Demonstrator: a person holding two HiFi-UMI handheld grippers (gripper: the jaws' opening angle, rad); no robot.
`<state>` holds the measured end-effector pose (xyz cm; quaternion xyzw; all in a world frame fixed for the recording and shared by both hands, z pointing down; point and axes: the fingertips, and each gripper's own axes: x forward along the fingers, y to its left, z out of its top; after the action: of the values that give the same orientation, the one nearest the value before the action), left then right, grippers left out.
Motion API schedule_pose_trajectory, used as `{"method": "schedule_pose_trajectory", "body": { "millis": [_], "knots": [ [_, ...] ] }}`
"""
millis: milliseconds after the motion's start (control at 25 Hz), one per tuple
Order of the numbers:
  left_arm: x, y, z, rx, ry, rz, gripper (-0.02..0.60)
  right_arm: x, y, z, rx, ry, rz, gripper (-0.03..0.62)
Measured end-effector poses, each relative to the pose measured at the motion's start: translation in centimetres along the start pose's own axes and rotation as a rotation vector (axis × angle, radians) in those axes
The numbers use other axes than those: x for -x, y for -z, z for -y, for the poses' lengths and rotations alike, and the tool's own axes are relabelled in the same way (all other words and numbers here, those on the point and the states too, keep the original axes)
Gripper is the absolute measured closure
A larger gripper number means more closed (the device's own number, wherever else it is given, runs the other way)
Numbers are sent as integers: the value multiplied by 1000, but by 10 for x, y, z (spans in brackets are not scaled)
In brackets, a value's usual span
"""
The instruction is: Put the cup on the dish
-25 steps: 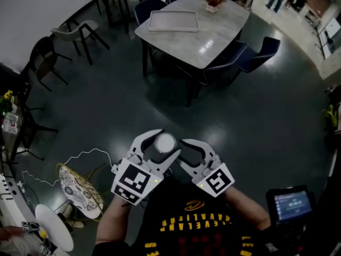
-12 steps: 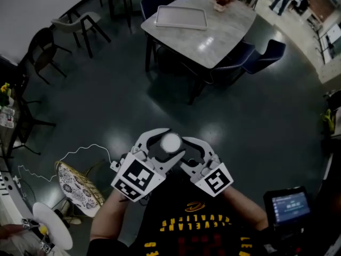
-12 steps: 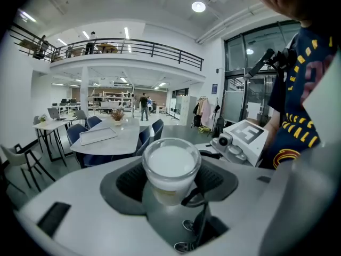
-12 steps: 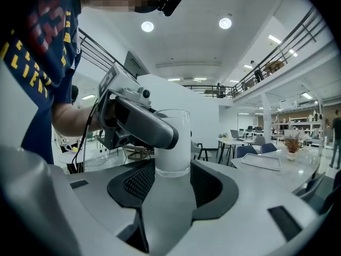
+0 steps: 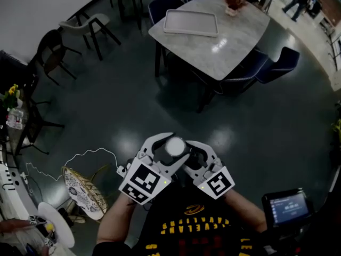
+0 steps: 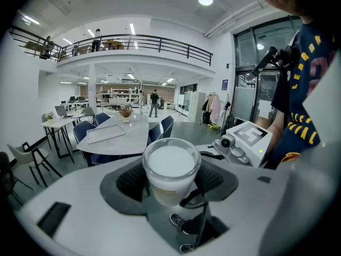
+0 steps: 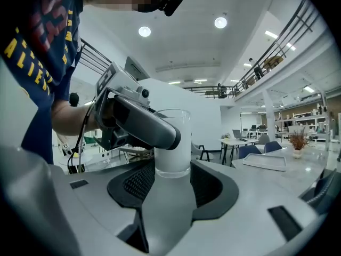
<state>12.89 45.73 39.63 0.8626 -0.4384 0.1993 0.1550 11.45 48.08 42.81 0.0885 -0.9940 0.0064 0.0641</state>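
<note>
The left gripper [image 5: 169, 145] and the right gripper [image 7: 171, 183] are held side by side near the person's chest, over the dark floor [image 5: 106, 89]. The left one squeezes the cup [image 6: 171, 164], a clear glass that is milky white inside. The right one's jaws have just been opening, and the cup stands loose between them. Yellow letters on the shirt [image 5: 194, 231] say CLEVELAND CAVALIERS.

cup [image 6: 171, 161] between left tongs [image 6: 171, 188]; tray [image 5: 191, 23] on table [image 5: 237, 49]

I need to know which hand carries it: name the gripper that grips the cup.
The left gripper: its pads press the cup. The right gripper has just been opening its jaws; the cup stands between them, untouched.
</note>
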Motion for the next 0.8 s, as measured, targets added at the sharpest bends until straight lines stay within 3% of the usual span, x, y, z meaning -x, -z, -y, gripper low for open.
{"method": "schedule_pose_trajectory", "body": {
  "millis": [360, 800],
  "knots": [
    [-63, -57, -47, 42, -98, 75, 319, -6, -16, 93, -29, -53, 72, 398],
    [-97, -95, -77, 11, -177, 120, 319, -14, -29, 149, -17, -102, 123, 398]
  ]
}}
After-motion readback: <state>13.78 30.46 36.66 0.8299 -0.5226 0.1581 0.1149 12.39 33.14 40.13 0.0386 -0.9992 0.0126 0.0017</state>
